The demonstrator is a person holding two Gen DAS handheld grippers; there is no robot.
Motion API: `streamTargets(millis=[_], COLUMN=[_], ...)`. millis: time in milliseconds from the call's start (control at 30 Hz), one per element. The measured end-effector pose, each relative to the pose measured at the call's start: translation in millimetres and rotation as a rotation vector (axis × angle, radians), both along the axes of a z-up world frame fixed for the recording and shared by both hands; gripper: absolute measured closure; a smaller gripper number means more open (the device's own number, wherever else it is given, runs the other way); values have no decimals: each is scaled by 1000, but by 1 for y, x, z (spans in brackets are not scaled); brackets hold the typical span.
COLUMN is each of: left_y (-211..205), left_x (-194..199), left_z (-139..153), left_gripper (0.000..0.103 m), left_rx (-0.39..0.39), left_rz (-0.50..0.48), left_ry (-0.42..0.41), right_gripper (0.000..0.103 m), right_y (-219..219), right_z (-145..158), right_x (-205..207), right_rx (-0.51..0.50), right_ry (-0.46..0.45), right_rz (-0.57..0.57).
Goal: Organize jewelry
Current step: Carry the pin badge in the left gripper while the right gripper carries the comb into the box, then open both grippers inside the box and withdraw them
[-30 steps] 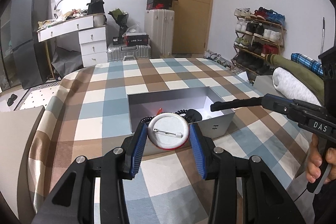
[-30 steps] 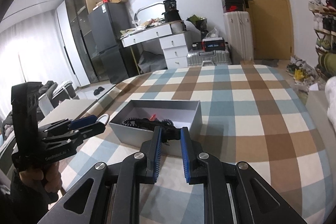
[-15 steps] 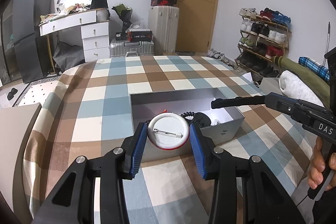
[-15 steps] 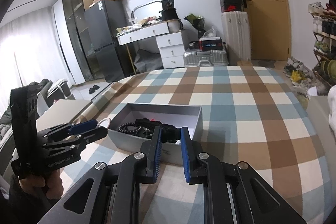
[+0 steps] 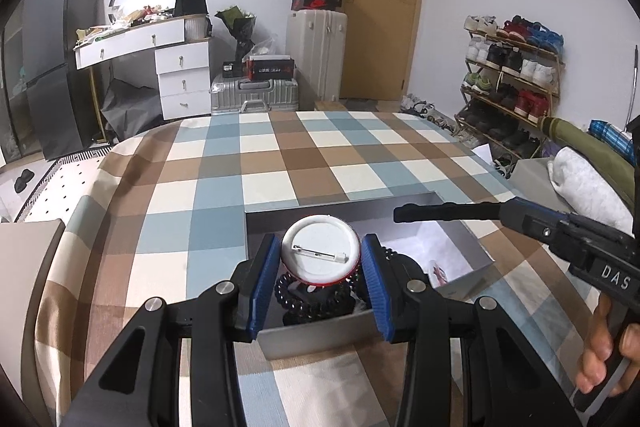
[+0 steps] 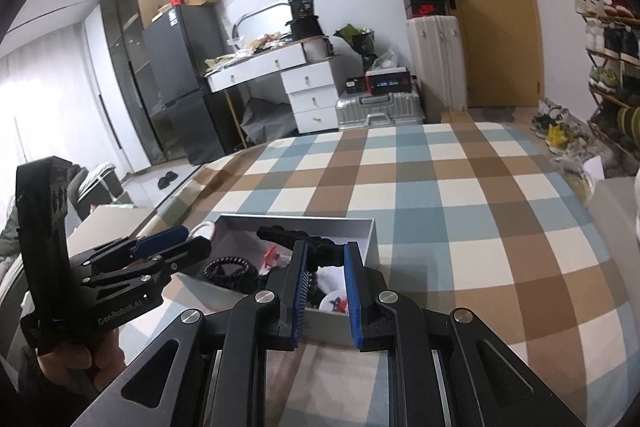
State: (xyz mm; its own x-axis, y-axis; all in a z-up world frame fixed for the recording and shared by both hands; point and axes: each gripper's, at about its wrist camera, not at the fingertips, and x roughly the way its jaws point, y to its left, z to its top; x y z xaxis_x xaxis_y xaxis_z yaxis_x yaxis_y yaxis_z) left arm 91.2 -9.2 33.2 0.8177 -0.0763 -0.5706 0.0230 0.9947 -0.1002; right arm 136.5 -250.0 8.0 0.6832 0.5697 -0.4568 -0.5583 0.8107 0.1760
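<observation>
My left gripper is shut on a round white pin badge with a red rim, its pin side towards me, held above the near left part of an open grey box. The box holds a black coiled bracelet and small red and white pieces. In the right wrist view the box lies just ahead of my right gripper, whose jaws stand a little apart with nothing between them. The left gripper also shows at the left there.
The box sits near the front of a table covered by a blue, brown and cream checked cloth. Beyond it stand a white desk, suitcases and a shoe rack. A pale cushion lies at the right.
My left gripper has moved forward with the badge, from in front of the box to over its near left part. The right gripper has come closer to the box and its jaws have spread slightly.
</observation>
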Motion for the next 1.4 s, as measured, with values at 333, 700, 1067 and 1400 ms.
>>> streamTargets(millis=[333, 700, 1067, 1400], left_y=[2, -4, -8, -12], left_x=[13, 18, 3, -38], left_z=[-17, -17, -10, 8], left_gripper=[67, 67, 59, 12], left_rx=[19, 38, 26, 17], left_rz=[20, 11, -10, 4], left_ry=[58, 72, 75, -35], right_gripper=[86, 86, 75, 0], right_y=[29, 50, 33, -9], right_z=[-11, -22, -13, -3], right_x=[11, 19, 7, -21], right_rx=[-24, -69, -54, -3], right_ry=[24, 51, 44, -5], right_rz=[16, 20, 44, 60])
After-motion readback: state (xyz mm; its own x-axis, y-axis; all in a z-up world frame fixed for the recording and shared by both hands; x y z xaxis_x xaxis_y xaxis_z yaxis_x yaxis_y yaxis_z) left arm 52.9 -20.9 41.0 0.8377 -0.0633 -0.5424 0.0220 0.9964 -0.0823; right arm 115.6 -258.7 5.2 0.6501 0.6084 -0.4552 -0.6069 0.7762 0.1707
